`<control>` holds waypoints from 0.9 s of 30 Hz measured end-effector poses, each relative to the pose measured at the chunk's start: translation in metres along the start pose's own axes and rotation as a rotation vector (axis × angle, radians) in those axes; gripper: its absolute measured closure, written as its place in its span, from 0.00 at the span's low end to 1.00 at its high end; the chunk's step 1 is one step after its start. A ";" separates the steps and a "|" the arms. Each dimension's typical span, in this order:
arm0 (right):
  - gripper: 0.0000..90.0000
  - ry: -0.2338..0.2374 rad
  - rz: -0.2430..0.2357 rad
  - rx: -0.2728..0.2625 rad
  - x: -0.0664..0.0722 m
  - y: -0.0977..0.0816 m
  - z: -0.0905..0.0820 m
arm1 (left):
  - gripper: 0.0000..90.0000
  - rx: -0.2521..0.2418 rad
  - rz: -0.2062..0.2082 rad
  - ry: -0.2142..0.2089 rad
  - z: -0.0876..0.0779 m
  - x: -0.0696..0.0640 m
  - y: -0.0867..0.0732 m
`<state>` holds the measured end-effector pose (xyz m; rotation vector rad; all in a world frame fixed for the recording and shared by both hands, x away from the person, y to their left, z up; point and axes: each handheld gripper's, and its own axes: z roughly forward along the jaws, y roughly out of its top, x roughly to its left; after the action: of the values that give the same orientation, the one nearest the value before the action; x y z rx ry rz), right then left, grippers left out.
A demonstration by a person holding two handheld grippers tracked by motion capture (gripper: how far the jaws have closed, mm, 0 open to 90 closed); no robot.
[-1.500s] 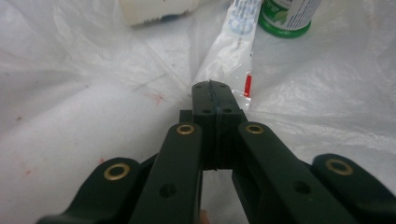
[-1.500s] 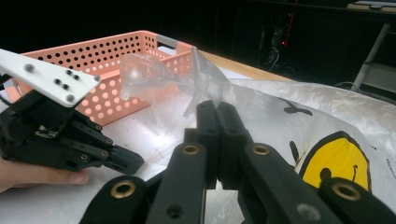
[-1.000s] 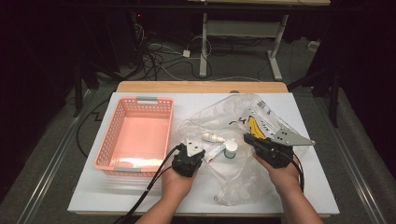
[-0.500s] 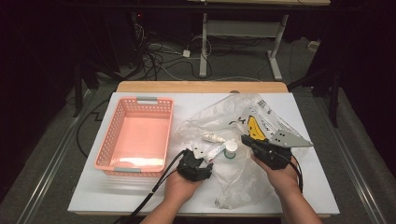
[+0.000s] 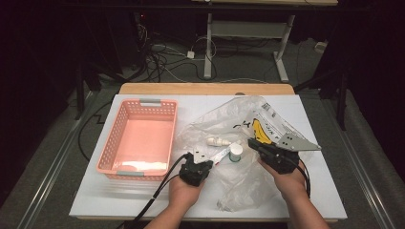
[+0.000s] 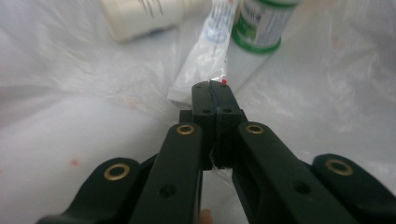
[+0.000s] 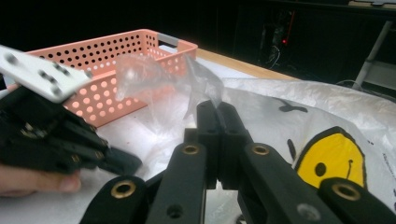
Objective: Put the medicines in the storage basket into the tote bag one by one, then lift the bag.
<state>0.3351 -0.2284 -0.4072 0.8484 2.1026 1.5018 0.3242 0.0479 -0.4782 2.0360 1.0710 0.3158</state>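
The left hand-held gripper (image 6: pixel 215 88), jaws clamped on thin clear plastic bag film (image 6: pixel 70 140), points straight at the flat white tube (image 6: pixel 205 60) lying lengthwise just beyond, while the right hand-held gripper (image 7: pixel 216 108) pinches the bag's edge.

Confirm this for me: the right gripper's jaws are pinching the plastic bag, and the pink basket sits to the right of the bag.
One slip: the pink basket sits left of the plastic bag, not right, as the high view shows. The right gripper does pinch the bag film, jaws shut on it.
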 end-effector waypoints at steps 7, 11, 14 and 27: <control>1.00 -0.023 0.005 -0.021 -0.003 0.001 -0.002 | 0.99 -0.133 0.027 0.036 -0.032 0.001 0.027; 1.00 -0.043 0.014 -0.041 -0.006 0.002 -0.005 | 0.99 -0.200 0.045 0.043 -0.045 0.002 0.045; 1.00 -0.061 0.020 -0.056 -0.007 0.005 -0.008 | 0.99 -0.252 0.055 0.051 -0.056 0.003 0.062; 1.00 -0.146 0.018 -0.169 -0.016 0.035 -0.015 | 0.99 -0.482 0.146 0.045 -0.099 -0.012 0.141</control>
<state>0.3459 -0.2416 -0.3694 0.8876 1.8398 1.5518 0.3460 0.0459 -0.3067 1.6778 0.7798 0.6324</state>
